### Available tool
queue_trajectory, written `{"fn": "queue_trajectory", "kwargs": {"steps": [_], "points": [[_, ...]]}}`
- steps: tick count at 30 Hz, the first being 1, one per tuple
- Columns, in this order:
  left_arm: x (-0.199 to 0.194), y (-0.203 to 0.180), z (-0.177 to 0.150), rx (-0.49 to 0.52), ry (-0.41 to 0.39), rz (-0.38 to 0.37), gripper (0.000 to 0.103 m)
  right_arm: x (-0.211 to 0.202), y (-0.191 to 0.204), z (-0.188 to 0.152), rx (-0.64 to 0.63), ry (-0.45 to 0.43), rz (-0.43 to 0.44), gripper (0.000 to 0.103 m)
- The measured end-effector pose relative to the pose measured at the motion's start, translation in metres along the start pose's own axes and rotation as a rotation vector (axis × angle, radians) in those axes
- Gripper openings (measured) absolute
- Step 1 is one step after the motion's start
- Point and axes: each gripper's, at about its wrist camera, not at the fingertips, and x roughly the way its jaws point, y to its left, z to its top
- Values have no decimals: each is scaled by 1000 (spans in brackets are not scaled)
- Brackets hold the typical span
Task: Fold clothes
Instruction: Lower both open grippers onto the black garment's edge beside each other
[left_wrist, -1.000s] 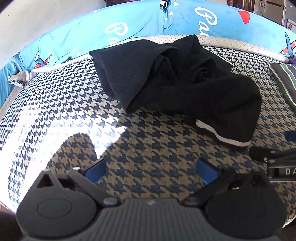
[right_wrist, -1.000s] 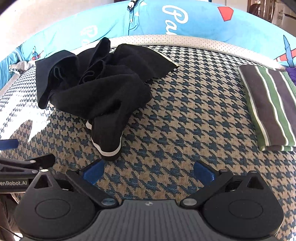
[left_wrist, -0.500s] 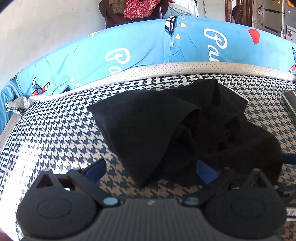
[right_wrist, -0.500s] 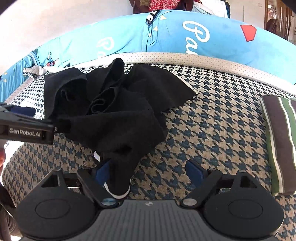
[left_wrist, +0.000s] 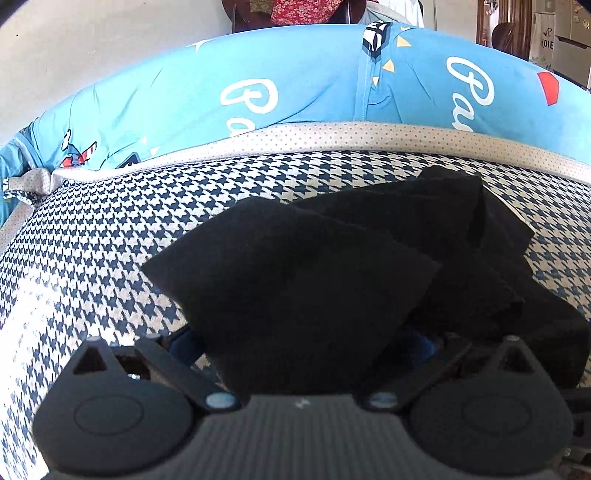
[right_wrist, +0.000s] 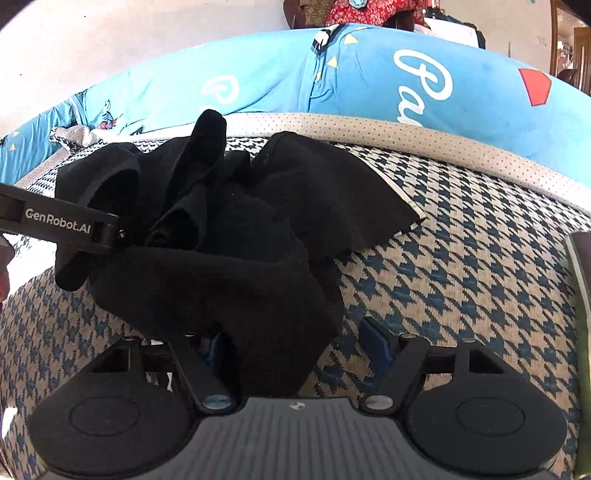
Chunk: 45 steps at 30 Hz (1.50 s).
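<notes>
We see strong daylight in both views. In the left wrist view a sunlit patch washes out the houndstooth cover (left_wrist: 33, 306) at the left edge, nearly white. The black garment (left_wrist: 295, 295) reads as a flat dark mass with its folds barely showing. In the right wrist view the pale wall (right_wrist: 129, 40) is overexposed. Fisheye distortion bows the blue bolster (right_wrist: 424, 81) into an arch, and the corners go dark. The nearest cloth looks soft.

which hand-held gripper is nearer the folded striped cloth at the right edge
Right. The right hand-held gripper is at the black garment, with the striped cloth just to its right. The left hand-held gripper is on the garment's far side, farther away.
</notes>
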Motion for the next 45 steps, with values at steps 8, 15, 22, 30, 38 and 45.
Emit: {"fn": "queue_trajectory", "kwargs": {"steps": [8,15,22,30,38,45], "points": [[7,0,8,-11,-43,98,103,17,11,0,-65,-69,-32,85],[3,10,4,-32,-47,176,103,29,19,1,-120,-90,-20,91],[-2,2,-6,39,-30,150,103,33,17,-1,-105,-88,-50,103],[-1,-7,-7,83,-39,149,103,34,18,-4,-101,-90,-48,103],[1,-7,-9,75,-31,146,103,34,17,-5,-101,-91,-48,103],[5,-6,-9,73,-23,140,103,34,18,-5,-103,-93,-48,103]]}}
